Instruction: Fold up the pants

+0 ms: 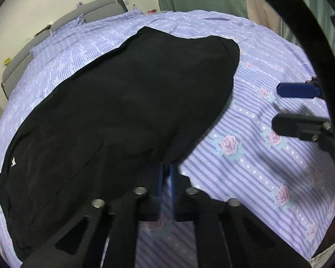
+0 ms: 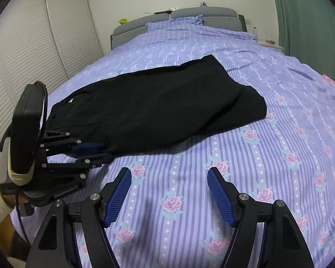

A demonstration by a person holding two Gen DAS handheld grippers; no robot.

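Black pants [image 1: 122,111] lie flat across the purple floral bedspread [image 1: 245,156], with a small white label [image 2: 71,100] near their left end. My left gripper [image 1: 166,172] is shut on the pants' near edge, which rises a little between its blue pads. In the right wrist view the same left gripper [image 2: 105,151], held by a hand in a cream sleeve, reaches the pants [image 2: 156,102] from the left. My right gripper [image 2: 169,174] stands open over bare bedspread [image 2: 279,145], a short way in front of the pants and touching nothing. It also shows as my right gripper [image 1: 277,106] at the right edge.
A grey headboard [image 2: 189,14] and a pillow [image 2: 174,23] lie at the far end of the bed. Louvred wardrobe doors [image 2: 33,44] stand along the left, a green curtain [image 2: 312,22] on the right, with a white nightstand [image 2: 271,44] beside it.
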